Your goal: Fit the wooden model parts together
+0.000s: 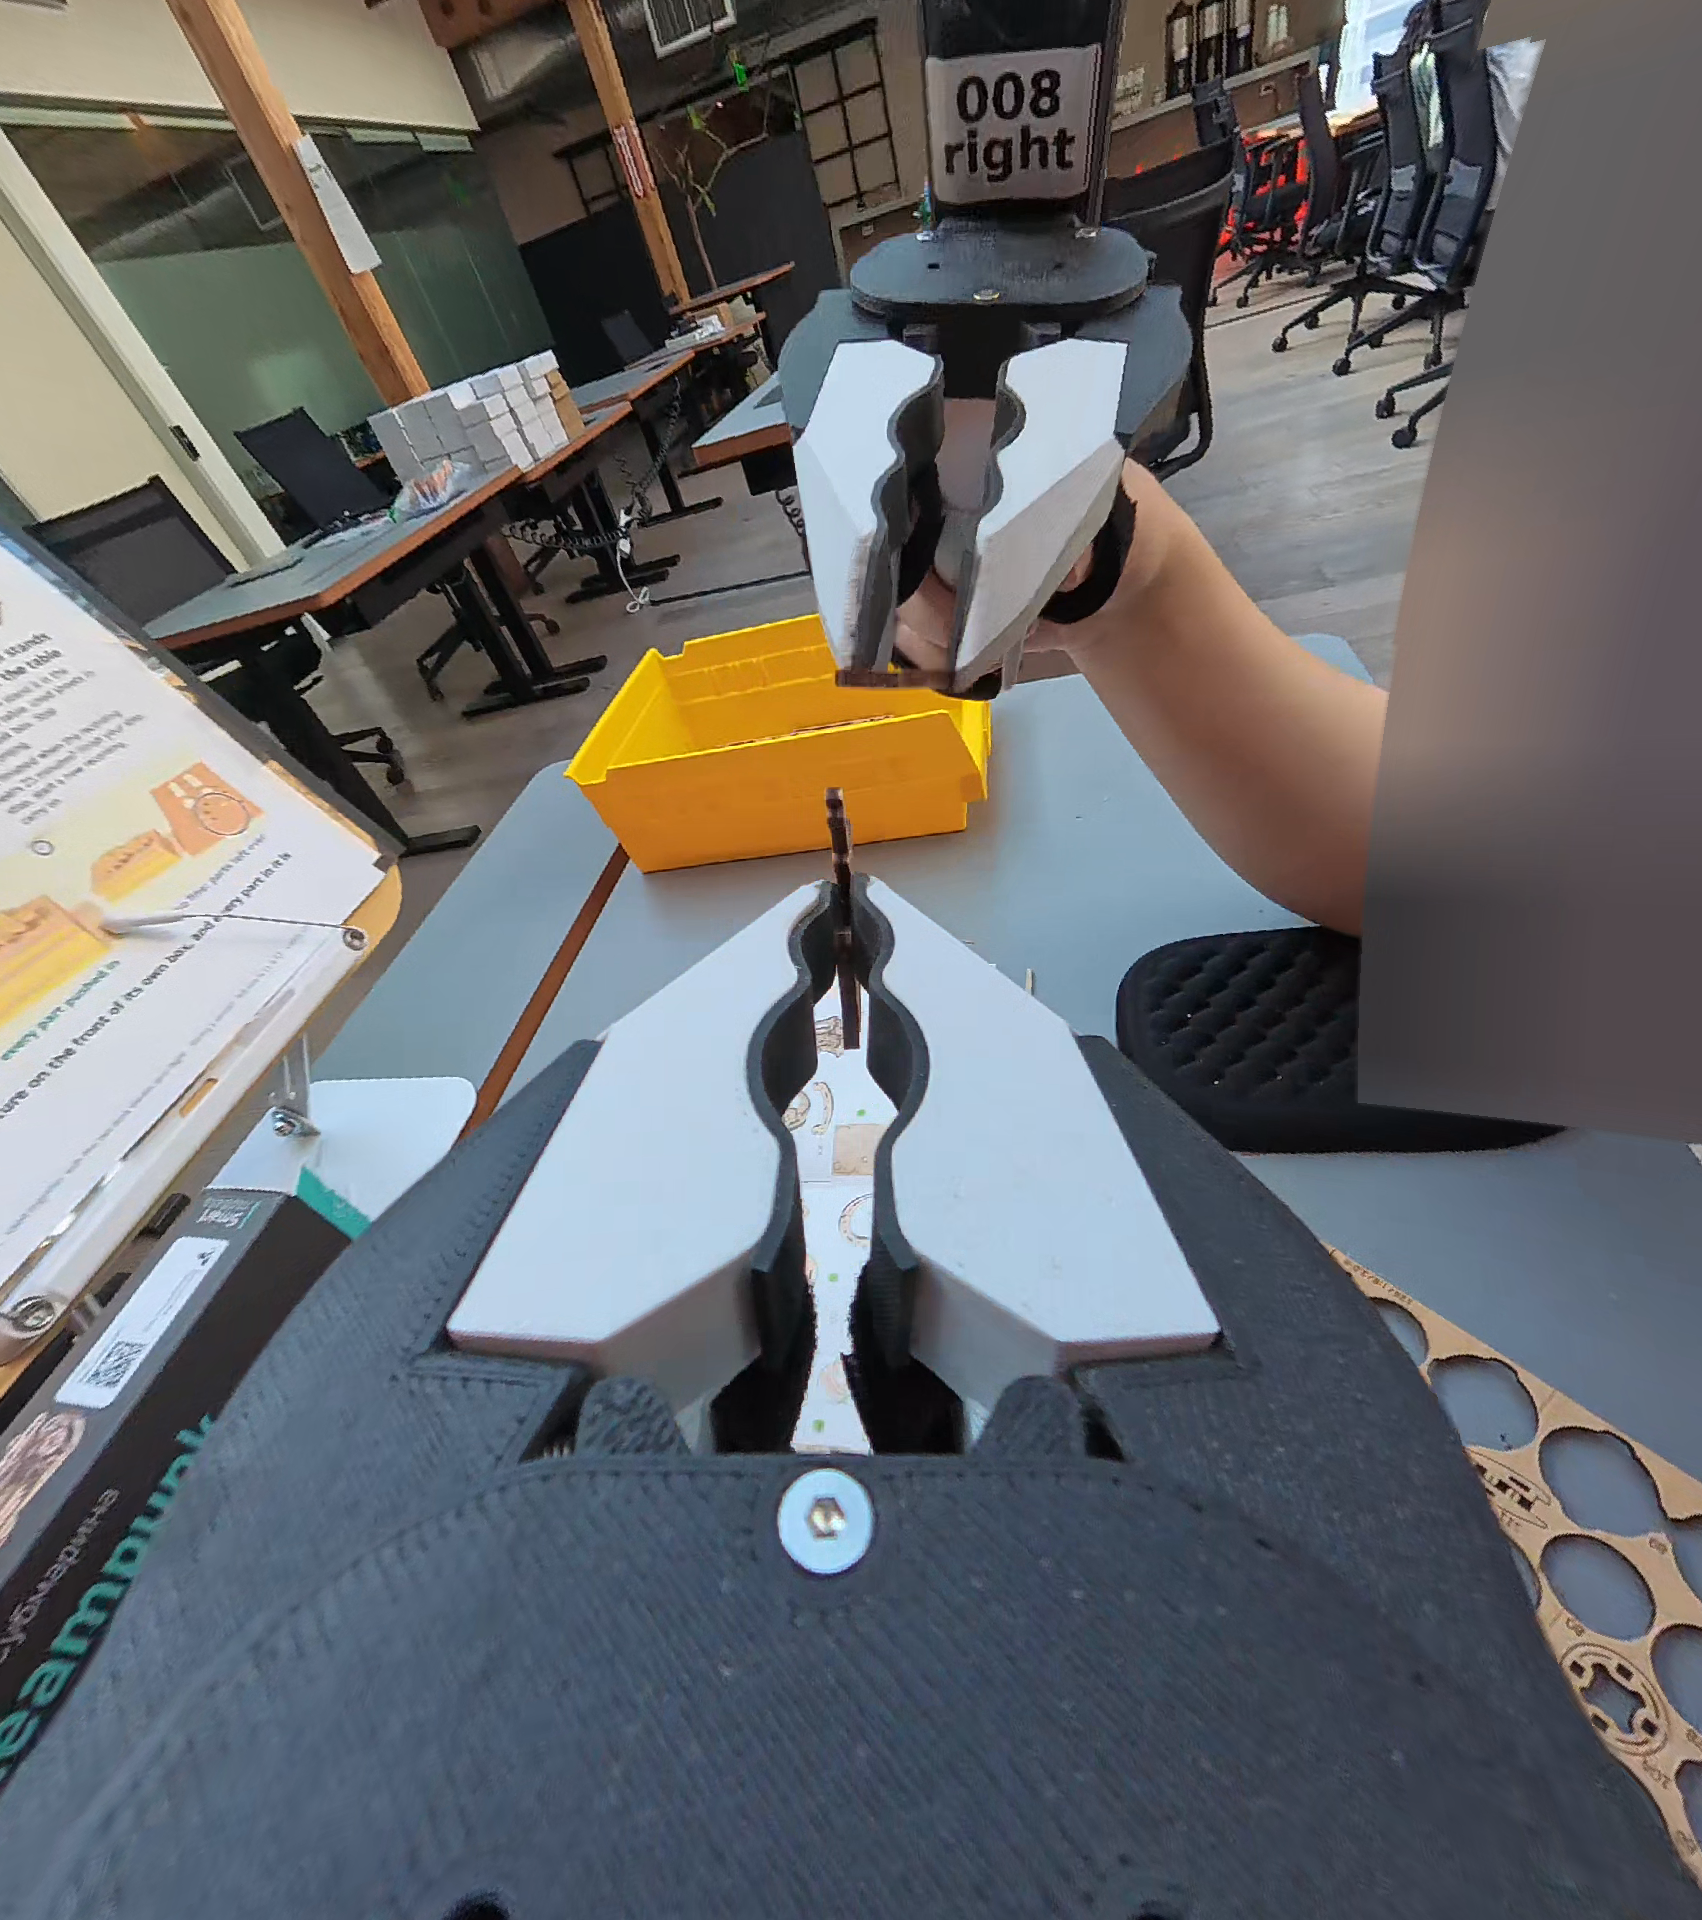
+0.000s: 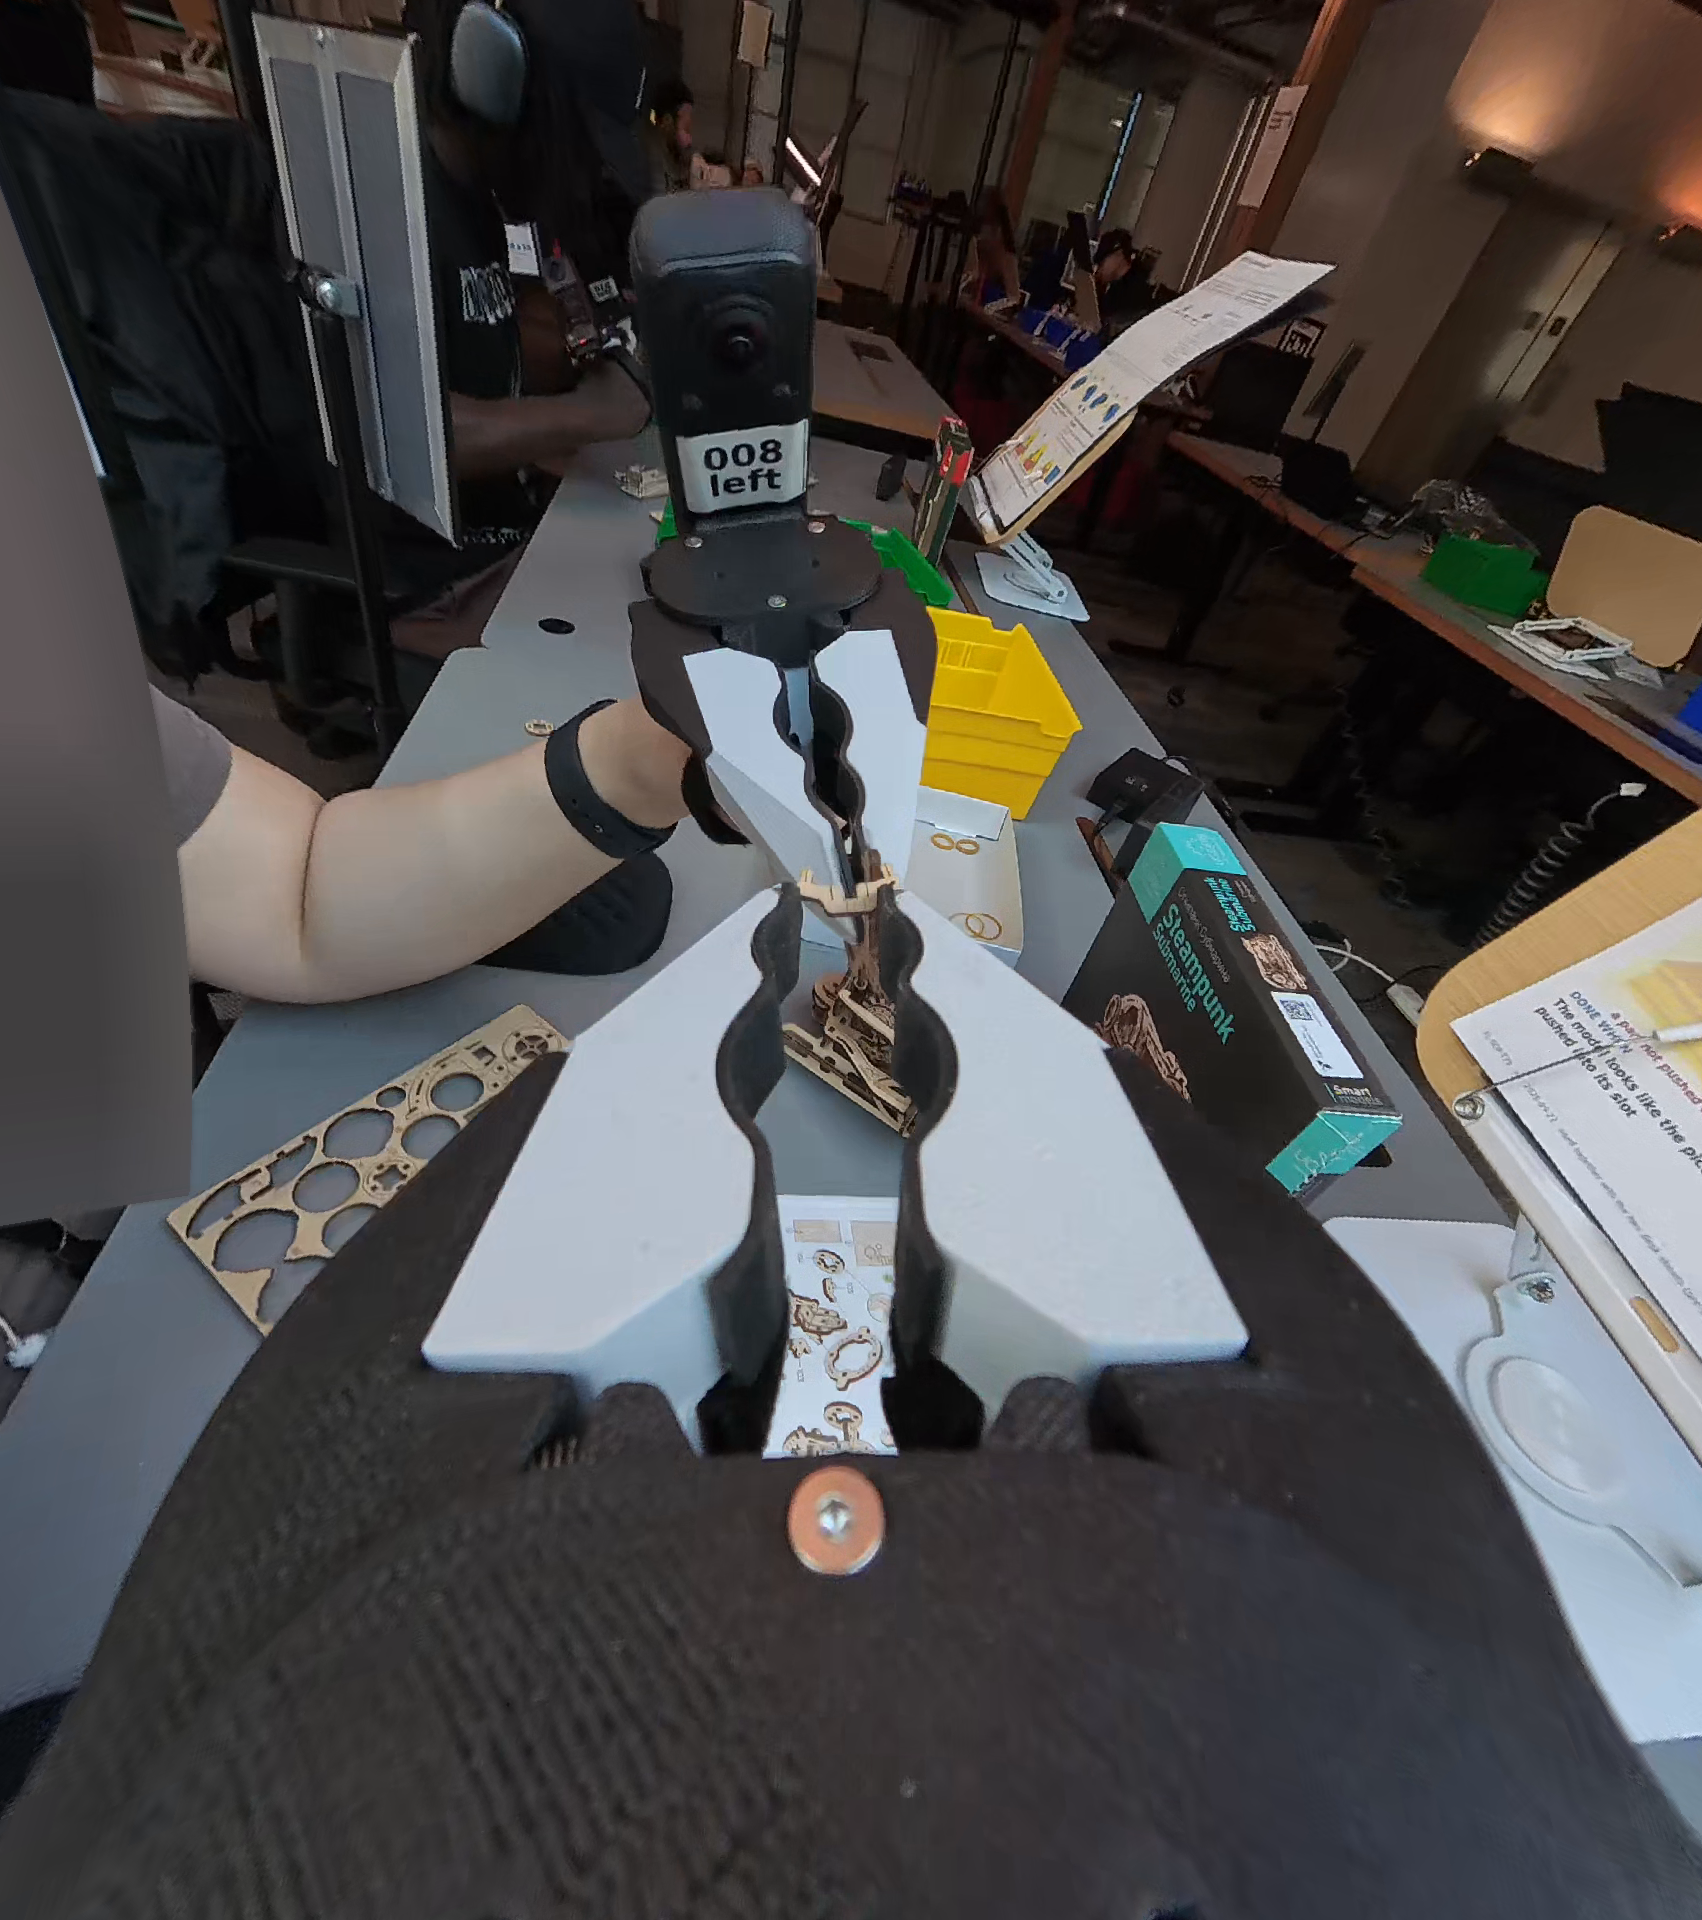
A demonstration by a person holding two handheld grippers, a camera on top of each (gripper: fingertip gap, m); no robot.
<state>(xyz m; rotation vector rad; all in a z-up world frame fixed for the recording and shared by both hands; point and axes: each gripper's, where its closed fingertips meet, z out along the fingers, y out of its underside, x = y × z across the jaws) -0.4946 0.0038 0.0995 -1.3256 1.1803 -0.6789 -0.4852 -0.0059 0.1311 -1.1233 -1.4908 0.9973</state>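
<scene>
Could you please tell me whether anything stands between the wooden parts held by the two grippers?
Nothing visible does. Only open air lies between the thin wooden part in the left gripper and the small wooden piece in the right gripper; the yellow bin sits behind.

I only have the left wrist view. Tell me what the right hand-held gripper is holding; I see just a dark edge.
Observer: The right hand-held gripper pinches a pale, pronged wooden piece.
Operator: Report what's below it.
Observer: A part-built model stands on the table, just past its fingertips.
Operator: Name any spare hardware nearby.
Observer: A white tray beside the model holds brass rings.
</scene>
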